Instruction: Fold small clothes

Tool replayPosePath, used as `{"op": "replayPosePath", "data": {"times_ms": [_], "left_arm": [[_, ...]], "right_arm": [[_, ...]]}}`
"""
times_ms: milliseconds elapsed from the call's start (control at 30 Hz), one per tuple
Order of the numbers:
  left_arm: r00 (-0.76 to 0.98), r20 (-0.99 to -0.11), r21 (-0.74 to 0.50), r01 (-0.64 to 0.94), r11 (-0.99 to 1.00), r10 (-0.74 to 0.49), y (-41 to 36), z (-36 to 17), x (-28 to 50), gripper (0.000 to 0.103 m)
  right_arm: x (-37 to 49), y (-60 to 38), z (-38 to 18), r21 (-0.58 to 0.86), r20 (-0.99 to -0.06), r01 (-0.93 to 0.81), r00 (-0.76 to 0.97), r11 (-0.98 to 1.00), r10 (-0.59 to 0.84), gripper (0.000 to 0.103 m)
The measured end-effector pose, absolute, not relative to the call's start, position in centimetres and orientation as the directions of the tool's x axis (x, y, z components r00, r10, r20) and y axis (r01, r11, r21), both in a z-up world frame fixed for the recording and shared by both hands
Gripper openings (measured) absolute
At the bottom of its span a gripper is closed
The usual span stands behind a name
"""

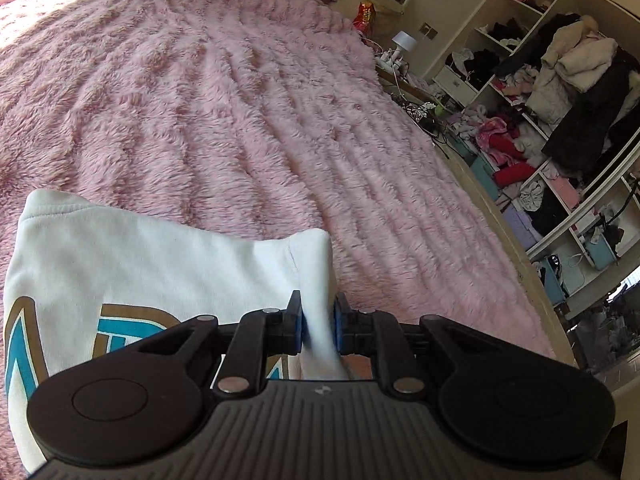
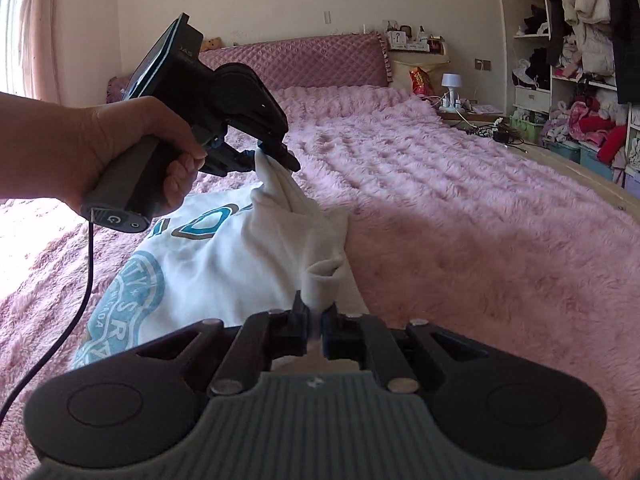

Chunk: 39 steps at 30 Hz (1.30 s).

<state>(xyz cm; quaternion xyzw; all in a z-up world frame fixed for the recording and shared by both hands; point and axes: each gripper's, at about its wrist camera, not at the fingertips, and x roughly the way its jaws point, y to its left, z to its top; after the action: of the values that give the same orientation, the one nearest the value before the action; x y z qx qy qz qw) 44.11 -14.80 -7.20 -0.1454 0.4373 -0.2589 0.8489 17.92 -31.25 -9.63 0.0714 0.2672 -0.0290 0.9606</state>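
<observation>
Right now both grippers pinch the same garment above the bed. The white cotton top with a teal and brown printed design [image 2: 208, 264] lies spread on the fluffy pink plush blanket [image 2: 460, 216], and one edge of it is lifted off the pile at two places. The left gripper [image 2: 272, 160], a black two-finger tool held in a bare hand [image 2: 120, 152], has its jaws pressed onto a bunched fold of the white cloth; in its own camera the blue pads [image 1: 298, 330] squeeze a thick strip of fabric between them. A dark cable [image 2: 86, 280] hangs from the base of its handle. The right gripper [image 2: 316, 322] is closed tight on a thin gathered bit of the same edge, near a rolled cuff-like end that stands up just in front of its fingertips. Between the two pinch points the cloth rises in a soft ridge, while the printed part rests flat on the blanket to the left.

Beyond, a quilted mauve padded headboard [image 2: 296, 64] closes off the far end of the bed. Beside it a red snack bag [image 2: 420, 82] and a small white lamp [image 2: 452, 82] sit on a low stand. Along the right wall, open cream shelves [image 2: 536, 80] overflow with heaped clothes and hanging coats.
</observation>
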Motion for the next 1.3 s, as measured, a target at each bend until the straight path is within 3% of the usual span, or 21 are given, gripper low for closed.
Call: {"op": "replayPosePath", "data": {"times_ms": [633, 767, 867, 933, 967, 1133, 1300], "left_arm": [[0.491, -0.705, -0.389, 0.336, 0.858, -0.512, -18.8, -8.7, 42.7, 0.015], [0.490, -0.743, -0.275, 0.397, 0.876, -0.456, -20.6, -8.5, 42.4, 0.028], [0.530, -0.706, -0.238, 0.447, 0.862, -0.470, -20.4, -6.3, 41.0, 0.031], [0.564, -0.662, -0.232, 0.474, 0.850, -0.495, -19.1, -4.5, 39.4, 0.033], [0.573, -0.642, -0.232, 0.487, 0.842, -0.509, -18.1, -3.6, 38.3, 0.034], [0.620, -0.598, -0.219, 0.484, 0.847, -0.509, -10.4, -1.6, 31.3, 0.036], [0.669, -0.602, -0.244, 0.367, 0.898, -0.437, -2.5, -3.0, 24.4, 0.036]], "right_arm": [[17.1, -33.0, -12.6, 0.208, -0.534, 0.185, 0.844, 0.960, -0.047, 0.000], [17.7, -33.9, -13.5, 0.249, -0.579, 0.213, 0.815, 0.945, -0.031, 0.001], [17.5, -34.3, -13.2, 0.243, -0.583, 0.214, 0.812, 0.946, -0.034, 0.007], [17.1, -34.8, -12.8, 0.209, -0.587, 0.264, 0.804, 0.941, -0.095, 0.025], [16.8, -35.1, -12.7, 0.221, -0.585, 0.274, 0.805, 0.936, -0.098, 0.027], [14.9, -36.2, -11.0, 0.256, -0.557, 0.299, 0.823, 0.919, -0.112, 0.024], [14.8, -34.9, -9.3, 0.264, -0.501, 0.185, 0.865, 0.947, -0.029, 0.025]]}}
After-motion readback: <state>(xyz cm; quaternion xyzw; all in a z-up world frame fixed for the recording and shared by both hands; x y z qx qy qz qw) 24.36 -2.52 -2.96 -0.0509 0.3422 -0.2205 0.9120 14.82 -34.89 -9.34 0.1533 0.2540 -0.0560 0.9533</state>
